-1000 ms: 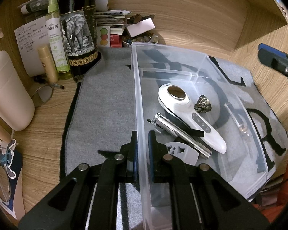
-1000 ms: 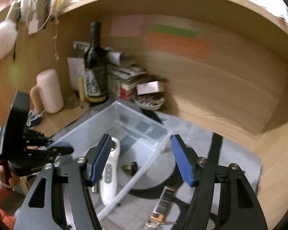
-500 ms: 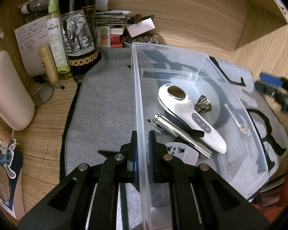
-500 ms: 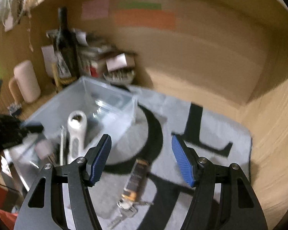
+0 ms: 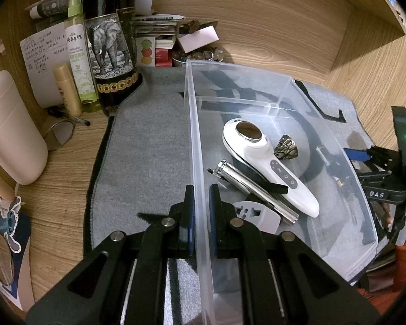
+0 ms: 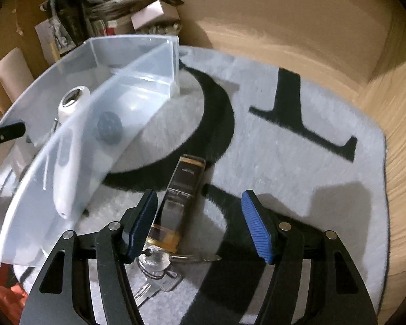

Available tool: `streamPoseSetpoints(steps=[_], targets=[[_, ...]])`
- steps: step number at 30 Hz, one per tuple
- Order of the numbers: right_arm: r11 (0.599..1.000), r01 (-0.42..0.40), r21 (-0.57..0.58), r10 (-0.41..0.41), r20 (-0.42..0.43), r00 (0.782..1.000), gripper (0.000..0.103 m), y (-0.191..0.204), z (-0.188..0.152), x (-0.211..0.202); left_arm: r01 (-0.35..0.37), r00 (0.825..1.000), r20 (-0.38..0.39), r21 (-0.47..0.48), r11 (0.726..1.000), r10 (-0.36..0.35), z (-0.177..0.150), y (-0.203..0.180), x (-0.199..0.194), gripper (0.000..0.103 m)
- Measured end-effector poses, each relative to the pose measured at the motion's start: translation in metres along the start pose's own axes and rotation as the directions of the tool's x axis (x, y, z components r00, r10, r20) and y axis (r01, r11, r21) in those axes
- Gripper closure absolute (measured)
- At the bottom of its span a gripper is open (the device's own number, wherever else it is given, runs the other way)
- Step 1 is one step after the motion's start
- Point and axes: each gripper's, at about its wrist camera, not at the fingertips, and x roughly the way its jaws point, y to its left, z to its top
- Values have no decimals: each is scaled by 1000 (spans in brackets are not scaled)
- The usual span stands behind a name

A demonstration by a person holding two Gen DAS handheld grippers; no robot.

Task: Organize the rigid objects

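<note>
The left hand-held gripper (image 5: 201,214) pinched the near wall of the clear plastic bin (image 5: 335,140), its blue pads pressed together on the thin plastic. Inside the bin lay a white handheld device (image 5: 268,166), a silver metal lighter (image 5: 254,192), a small patterned cone (image 5: 285,147) and a white perforated plate (image 5: 257,212). The bin sat on a grey mat (image 5: 146,146) with black lettering, spread over the wooden surface (image 5: 59,197). Beyond the bin's far left corner stood an elephant-label wine bottle (image 5: 109,40), a green spray bottle (image 5: 79,62) and a stack of papers (image 5: 155,27). Just outside the bin's right wall, the right hand-held gripper (image 6: 200,224) hung with its jaws spread, having just closed a little, over a dark rectangular key fob (image 6: 182,192) with keys (image 6: 159,270) on the mat. The fob lay between the pads (image 6: 142,224), close by the left one; whether it touched could not be told.
</note>
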Motion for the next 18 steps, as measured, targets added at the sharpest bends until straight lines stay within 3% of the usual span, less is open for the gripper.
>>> streamPoseSetpoints(steps=[4, 8, 18], targets=[[1000, -18, -1, 18, -1, 1000, 57, 2, -3, 5, 0, 1000, -1, 0, 1000, 0, 0, 0, 0, 94], [999, -38, 5, 38, 10, 999, 81, 1, -3, 4, 0, 1000, 0, 0, 1000, 0, 0, 0, 0, 94], [998, -53, 30, 51, 47, 998, 81, -2, 0, -2, 2, 1000, 0, -2, 1000, -2, 1, 0, 1, 94]])
